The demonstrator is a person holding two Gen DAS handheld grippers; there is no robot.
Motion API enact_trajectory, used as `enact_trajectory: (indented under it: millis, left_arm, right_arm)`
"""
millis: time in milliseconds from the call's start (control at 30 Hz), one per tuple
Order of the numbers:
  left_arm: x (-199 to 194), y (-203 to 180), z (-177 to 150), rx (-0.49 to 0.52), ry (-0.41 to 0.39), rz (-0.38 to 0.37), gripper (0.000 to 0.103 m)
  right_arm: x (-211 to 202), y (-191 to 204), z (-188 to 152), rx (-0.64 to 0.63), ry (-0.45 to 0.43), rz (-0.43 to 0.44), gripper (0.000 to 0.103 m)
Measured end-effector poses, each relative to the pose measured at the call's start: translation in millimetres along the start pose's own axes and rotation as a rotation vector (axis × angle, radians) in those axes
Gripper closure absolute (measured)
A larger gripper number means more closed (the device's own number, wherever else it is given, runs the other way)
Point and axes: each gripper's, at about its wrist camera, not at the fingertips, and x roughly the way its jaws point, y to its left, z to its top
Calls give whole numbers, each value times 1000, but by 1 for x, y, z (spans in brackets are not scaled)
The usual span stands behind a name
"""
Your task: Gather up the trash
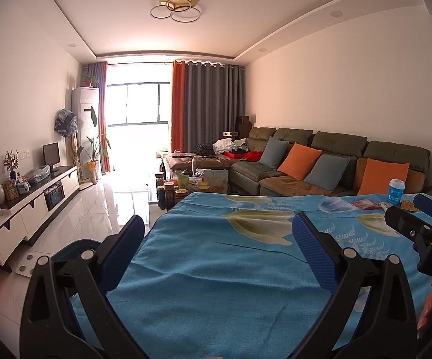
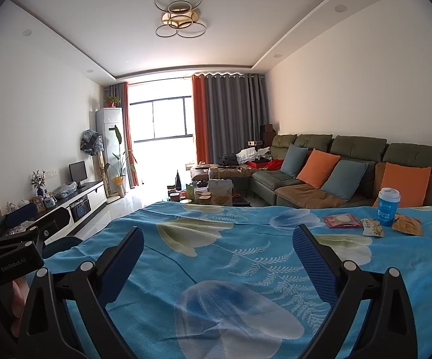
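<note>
A table under a blue floral cloth (image 2: 239, 257) fills the foreground of both views. Near its far right edge stands a blue paper cup (image 2: 388, 207) with a white lid. Beside it lie a red wrapper (image 2: 342, 220), a pale snack wrapper (image 2: 372, 228) and an orange wrapper (image 2: 408, 226). In the left wrist view the cup (image 1: 396, 190) and red wrapper (image 1: 365, 204) sit far right. My left gripper (image 1: 217, 227) hovers open over the cloth's left part, holding nothing. My right gripper (image 2: 218, 234) is open too, short of the trash and left of it.
A dark blue rounded object (image 1: 72, 248) sits low beside the table's left edge, partly hidden. Beyond the table are a cluttered coffee table (image 1: 186, 185), a green sofa (image 2: 350, 161) with cushions, and a white TV cabinet (image 1: 36, 206) along the left wall.
</note>
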Motion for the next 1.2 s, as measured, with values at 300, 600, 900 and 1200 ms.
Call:
enact_trajectory:
  millis: [300,600,900,1200]
  left_arm:
    - [0,0,0,0,-1,0,6]
    - [-1,0,2,0,-3,5,6]
    - [-4,2,5,-4,-7,11,6]
    - [-5,2,5,-6,-7,17,6]
  right_arm:
    - [-2,-1,2,-2,-6,-5,7]
    - [-1,-1,2,-1,-8,-4,7]
    - [0,-2,4,-2,-8,-9,7]
    - [-1,-3,4,0,-9,-9,7]
